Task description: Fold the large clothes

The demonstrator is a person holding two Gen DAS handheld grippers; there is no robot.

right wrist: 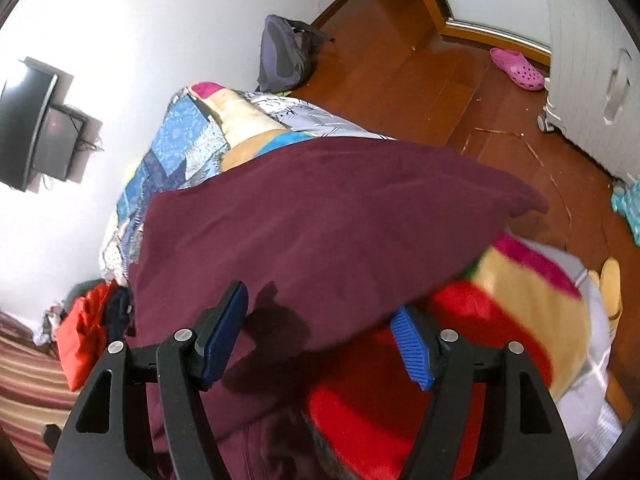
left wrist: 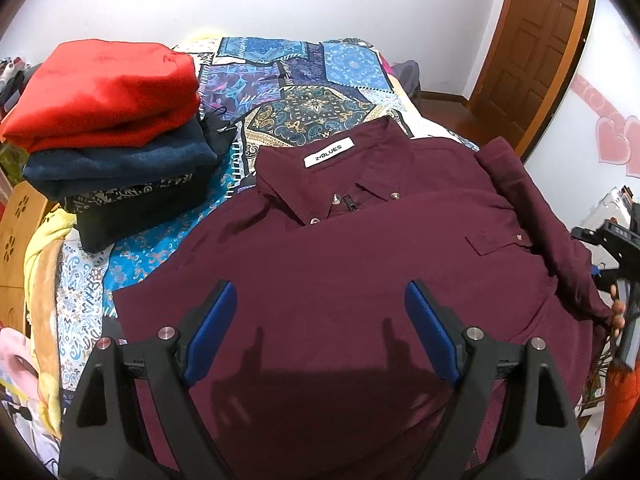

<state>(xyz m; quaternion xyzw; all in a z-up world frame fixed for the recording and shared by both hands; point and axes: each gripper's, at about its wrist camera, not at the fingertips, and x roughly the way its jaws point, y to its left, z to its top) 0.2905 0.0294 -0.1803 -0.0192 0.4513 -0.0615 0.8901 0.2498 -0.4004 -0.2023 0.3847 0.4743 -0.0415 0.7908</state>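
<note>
Both views are bright and evenly lit. Around the dark maroon cotton shirt (left wrist: 360,248), the left wrist view is sharp, with crisp finger shadows falling on its near hem. In the right wrist view, the same shirt (right wrist: 320,216) and bedding beside it smear with motion blur. Fisheye bending and black vignetting ring both frames; the white wall (right wrist: 120,40) behind the shirt glares.

The stack of folded clothes (left wrist: 112,128) blocks the bed's far-left corner. Right of it, the patterned bedspread (left wrist: 304,76) lies bare beyond the maroon shirt (left wrist: 360,264). A backpack (right wrist: 284,56) and pink clog (right wrist: 518,69) sit on the wooden floor (right wrist: 400,92).
</note>
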